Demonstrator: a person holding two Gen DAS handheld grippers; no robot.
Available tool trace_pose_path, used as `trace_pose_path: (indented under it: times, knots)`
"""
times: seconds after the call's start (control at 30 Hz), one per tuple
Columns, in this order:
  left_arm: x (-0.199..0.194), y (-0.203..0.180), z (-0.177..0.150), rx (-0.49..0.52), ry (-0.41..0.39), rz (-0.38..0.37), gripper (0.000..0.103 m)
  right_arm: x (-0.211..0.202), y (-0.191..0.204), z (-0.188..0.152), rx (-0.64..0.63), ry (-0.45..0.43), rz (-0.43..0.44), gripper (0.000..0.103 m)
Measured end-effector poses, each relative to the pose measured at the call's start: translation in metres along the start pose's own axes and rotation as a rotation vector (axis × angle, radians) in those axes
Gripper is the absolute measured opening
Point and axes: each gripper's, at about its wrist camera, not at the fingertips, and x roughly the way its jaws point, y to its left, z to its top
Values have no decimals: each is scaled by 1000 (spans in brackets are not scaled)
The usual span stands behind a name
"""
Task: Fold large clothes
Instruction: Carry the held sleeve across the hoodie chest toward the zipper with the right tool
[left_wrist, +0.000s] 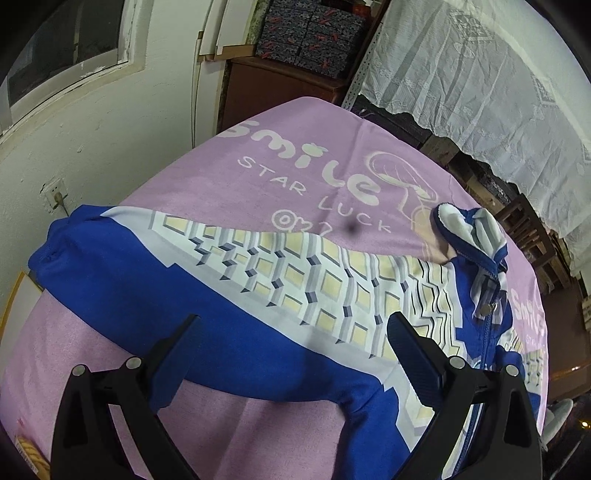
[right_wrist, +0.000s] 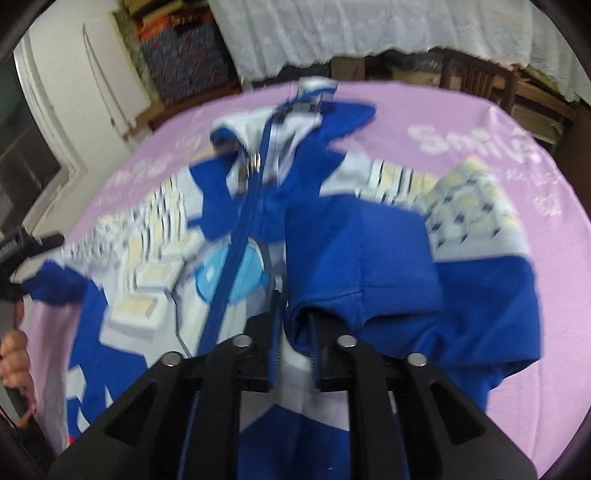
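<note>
The work surface is covered by a pink blanket (left_wrist: 258, 173) printed with "Smile STAR LUCK", and bare blanket lies open on the near left side and beyond the garment toward the far edge. The far edge borders a brown wooden cabinet (left_wrist: 280, 92) and a white wall (left_wrist: 110, 140) to the left; a white lace cloth (left_wrist: 480, 74) hangs over dark furniture along the right side, close to the blanket's edge. A blue and white zip jacket (left_wrist: 229, 317) lies spread on the blanket, chest up in the right wrist view, zip closed along most of its length with the metal pull near the collar. Its sleeve runs flat across the left wrist view, blue along the near side, patterned with cream and grey blocks along the far side, cuff toward the wall. The collar (left_wrist: 469, 232) stands crumpled and partly turned out, showing white lining. The left gripper (left_wrist: 291, 332) hovers just above the sleeve with its jaws wide apart and nothing between them. The right gripper (right_wrist: 295, 314) has its jaws drawn close together on a bunched blue fold of the jacket (right_wrist: 354, 254), the other sleeve doubled over the chest; this view is motion-blurred. A hand (right_wrist: 14, 358) shows at the left edge of that view.
</note>
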Motion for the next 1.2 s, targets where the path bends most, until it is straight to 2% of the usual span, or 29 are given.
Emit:
trace_pose_path:
  times: [0.03, 0.1, 0.17, 0.23, 0.3, 0.33, 0.43, 0.5, 0.57, 0.63, 0.67, 0.7, 0.73, 0.9, 0.97, 1.1, 1.17, 1.2]
  knots:
    - [0, -2, -1, 13, 0, 4, 100, -4, -3, -1, 15, 19, 29, 39]
    - [1, -10, -4, 46, -9, 18, 100, -18, -13, -3, 57, 20, 112, 53]
    - [-1, -21, -10, 100, -30, 52, 100, -43, -22, -6, 68, -30, 156, 53]
    - [-3, -33, -17, 157, -51, 81, 100, -65, -35, -7, 91, -88, 186, 60]
    - [-6, -53, -30, 247, -72, 102, 100, -80, -58, -7, 181, -124, 263, 61]
    - [-8, -63, -36, 293, -80, 101, 100, -82, -69, -6, 222, -127, 271, 61]
    - [-15, -103, -66, 459, -119, 71, 100, -86, -93, 8, 313, -154, 151, 61]
    - [-15, -139, -91, 593, -114, 58, 99, -86, -109, 15, 371, -186, 144, 62]
    - [-17, -179, -116, 742, -132, 60, 99, -81, -118, 19, 403, -189, 160, 59]
    - [-16, -212, -138, 851, -154, 67, 99, -72, -126, 19, 420, -171, 177, 39]
    - [-14, -228, -148, 901, -152, 63, 99, -67, -132, 15, 433, -149, 182, 32]
    - [-10, -240, -155, 932, -144, 58, 100, -62, -138, 13, 450, -131, 180, 22]
    - [-5, -250, -159, 954, -135, 56, 99, -56, -146, 10, 476, -111, 174, 16]
    - [25, -290, -171, 1010, -104, 87, 99, -37, -166, 1, 549, -51, 181, 16]
    - [36, -302, -175, 1039, -118, 110, 99, -32, -167, 0, 550, -40, 176, 16]
    - [49, -305, -172, 1055, -127, 125, 99, -25, -169, -2, 556, -21, 169, 15]
    - [48, -301, -166, 1027, -144, 103, 91, -24, -171, -2, 566, -17, 177, 15]
    - [47, -299, -161, 1006, -134, 89, 79, -23, -172, -3, 570, -16, 184, 15]
